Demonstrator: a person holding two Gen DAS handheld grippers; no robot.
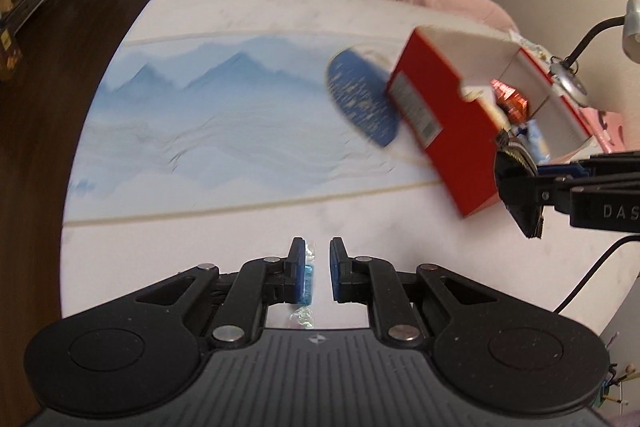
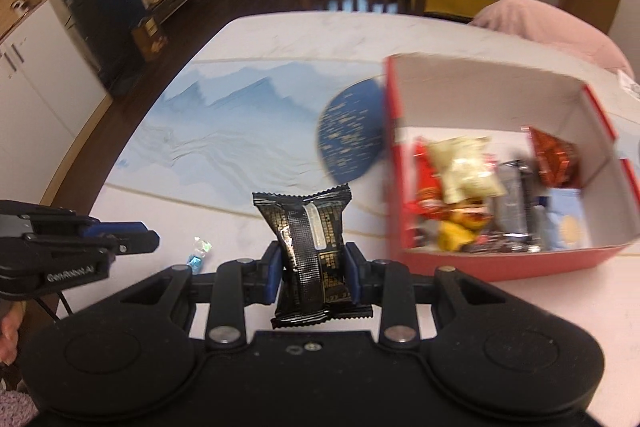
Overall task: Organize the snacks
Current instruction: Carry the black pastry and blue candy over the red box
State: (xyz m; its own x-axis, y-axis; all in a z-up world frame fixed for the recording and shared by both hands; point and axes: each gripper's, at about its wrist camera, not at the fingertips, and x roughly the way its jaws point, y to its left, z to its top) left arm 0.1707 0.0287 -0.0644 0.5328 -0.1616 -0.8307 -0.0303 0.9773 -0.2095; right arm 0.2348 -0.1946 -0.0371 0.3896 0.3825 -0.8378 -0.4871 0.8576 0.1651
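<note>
One black snack packet (image 2: 310,259) stands pinched upright in the right claw (image 2: 312,277), above the table (image 2: 280,35) just left of the red box (image 2: 500,263) holding other snacks. Left claw (image 1: 318,269) hangs parted over a small blue-wrapped candy (image 1: 307,285) on the table, beside a blue disc (image 1: 360,97).
</note>
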